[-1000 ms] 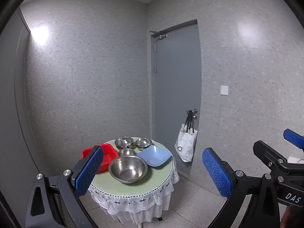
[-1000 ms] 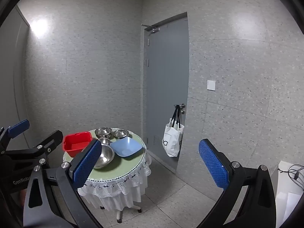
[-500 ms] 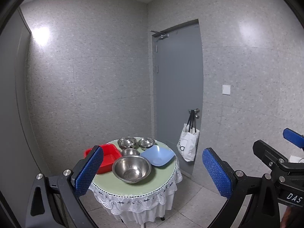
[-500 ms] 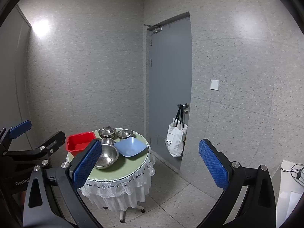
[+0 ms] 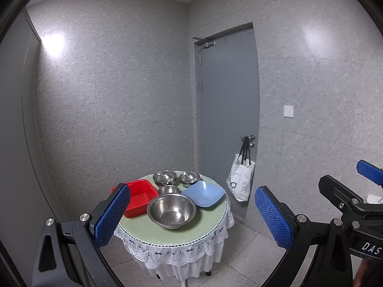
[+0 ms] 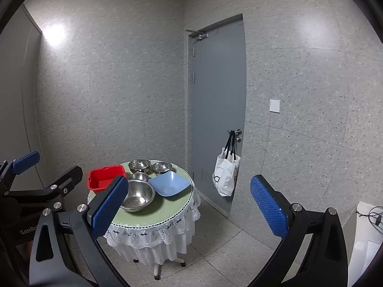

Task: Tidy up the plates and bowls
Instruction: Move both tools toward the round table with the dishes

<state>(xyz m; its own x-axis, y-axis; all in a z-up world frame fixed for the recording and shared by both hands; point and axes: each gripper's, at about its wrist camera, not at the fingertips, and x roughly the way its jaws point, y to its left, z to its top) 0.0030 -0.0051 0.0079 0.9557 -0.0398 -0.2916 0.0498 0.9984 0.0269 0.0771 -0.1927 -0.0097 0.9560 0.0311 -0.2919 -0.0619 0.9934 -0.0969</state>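
Hanging well short of the round table (image 5: 210,229), both tools are pointing toward it with nothing between their pads. The left gripper (image 5: 191,217) is standing with its fingers spread wide, and the right gripper (image 6: 189,205) is spread just as wide and equally empty.

Everything to be sorted is sitting on that table, ahead of and below the fingers. The big steel bowl (image 5: 171,211) is lying nearest, at the front edge of the group. Just behind it a small steel bowl (image 5: 168,189) is sitting, and at the far rim two more steel bowls (image 5: 164,177) are standing side by side. The red tub (image 5: 139,197) is resting to the left of the big bowl, and the blue square dish (image 5: 204,193) to its right, close beside it.

In the left wrist view the big bowl is falling almost midway between the pads, so the left tool looks straighter on to it. In the right wrist view the whole table is lying off to the left, partly behind that tool's left pad. The right gripper seems better placed for the blue dish. The bowls are round, so no long axis matters; the reach forward and down to a rim is what counts.
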